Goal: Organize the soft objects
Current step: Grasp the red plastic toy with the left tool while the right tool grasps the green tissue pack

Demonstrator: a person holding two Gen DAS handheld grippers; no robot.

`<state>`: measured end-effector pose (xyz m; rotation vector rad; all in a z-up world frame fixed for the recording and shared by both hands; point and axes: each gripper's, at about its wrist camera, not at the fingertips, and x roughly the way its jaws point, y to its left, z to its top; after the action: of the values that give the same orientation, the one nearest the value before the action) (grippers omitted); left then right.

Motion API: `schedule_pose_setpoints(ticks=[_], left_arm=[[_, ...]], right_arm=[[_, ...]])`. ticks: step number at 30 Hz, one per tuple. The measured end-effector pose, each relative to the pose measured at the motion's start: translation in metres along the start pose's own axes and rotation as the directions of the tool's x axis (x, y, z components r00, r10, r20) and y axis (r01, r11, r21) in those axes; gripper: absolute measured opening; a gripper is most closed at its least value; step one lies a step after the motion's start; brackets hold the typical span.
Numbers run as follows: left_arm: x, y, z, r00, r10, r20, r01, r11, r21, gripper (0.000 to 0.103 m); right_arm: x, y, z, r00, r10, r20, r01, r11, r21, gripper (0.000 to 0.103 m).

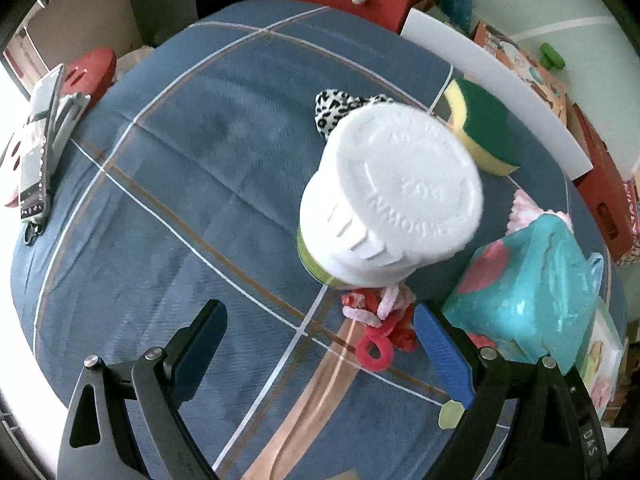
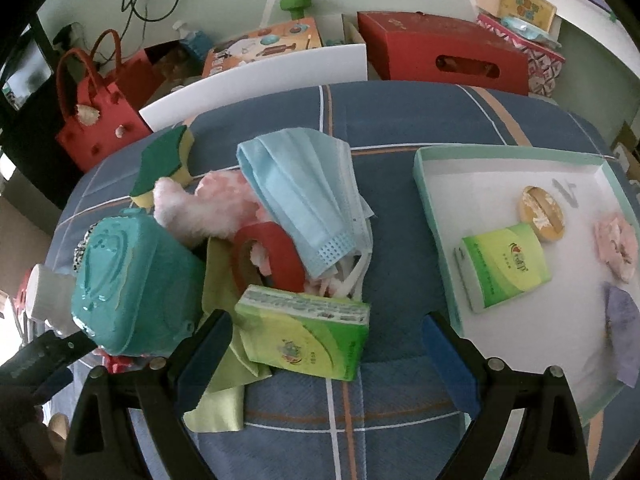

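Observation:
My left gripper (image 1: 320, 344) is open above the blue plaid cloth, just short of a white-capped bottle (image 1: 390, 196) and a red and pink hair-tie bundle (image 1: 380, 320). A teal packet (image 1: 528, 292) lies to its right. My right gripper (image 2: 326, 340) is open and empty, with a green tissue pack (image 2: 306, 332) between its fingers. Beyond lie a blue face mask (image 2: 304, 200), a red tape roll (image 2: 268, 256), a pink plush (image 2: 208, 208), a green-yellow sponge (image 2: 164, 168) and the teal packet (image 2: 132, 284). A white tray (image 2: 520, 168) at right holds a second tissue pack (image 2: 504, 264).
A leopard-print item (image 1: 340, 106) and the sponge (image 1: 480, 128) lie behind the bottle. A red bag (image 2: 100, 116), a white board (image 2: 256, 84) and a red box (image 2: 444, 52) stand past the far edge. A phone-like object (image 1: 36, 148) lies at left.

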<state>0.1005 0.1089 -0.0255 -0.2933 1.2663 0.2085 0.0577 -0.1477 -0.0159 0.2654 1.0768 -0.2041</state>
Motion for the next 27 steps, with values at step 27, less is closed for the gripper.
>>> schedule_pose_setpoints(ticks=[27], left_arm=[[0.021,-0.016,0.008,0.998,-0.053,-0.012,0.053,0.998,-0.044,0.060]], right_arm=[[0.004,0.001,0.001,0.999,0.047,0.001,-0.047,0.999,0.012,0.069]])
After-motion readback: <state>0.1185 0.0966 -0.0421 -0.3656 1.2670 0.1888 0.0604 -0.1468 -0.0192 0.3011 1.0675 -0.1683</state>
